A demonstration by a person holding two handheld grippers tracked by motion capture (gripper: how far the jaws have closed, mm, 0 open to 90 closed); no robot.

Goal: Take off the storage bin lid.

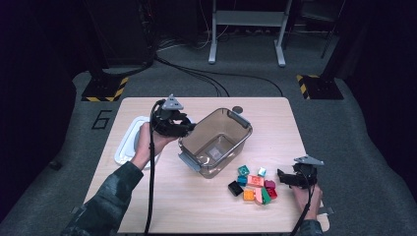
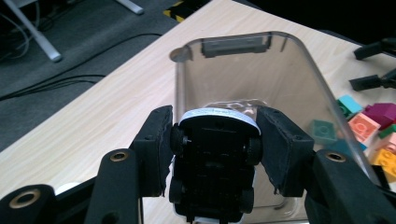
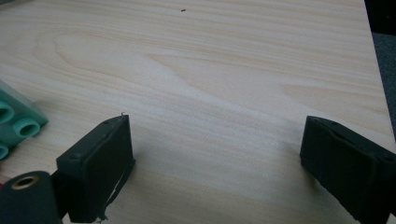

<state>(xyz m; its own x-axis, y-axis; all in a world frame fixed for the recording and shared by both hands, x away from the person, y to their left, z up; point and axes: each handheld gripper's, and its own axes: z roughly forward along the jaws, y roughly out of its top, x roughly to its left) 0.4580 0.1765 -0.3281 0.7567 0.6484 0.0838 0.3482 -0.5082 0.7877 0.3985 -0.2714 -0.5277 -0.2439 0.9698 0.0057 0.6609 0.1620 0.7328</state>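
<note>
My left gripper is shut on a small toy car, held at the left rim of a clear brown plastic bin. In the left gripper view the car's black underside and wheels face the camera, its white body edge shows beyond, and the pads press both its sides. The bin lies just ahead and holds nothing that I can see. My right gripper rests low at the table's right front, open, with bare wood between its jaws. A pile of coloured bricks lies just left of it.
A white lid lies on the table left of the bin, under my left hand. A teal brick sits at the left edge of the right gripper view. Cables and stand feet are on the floor beyond the table.
</note>
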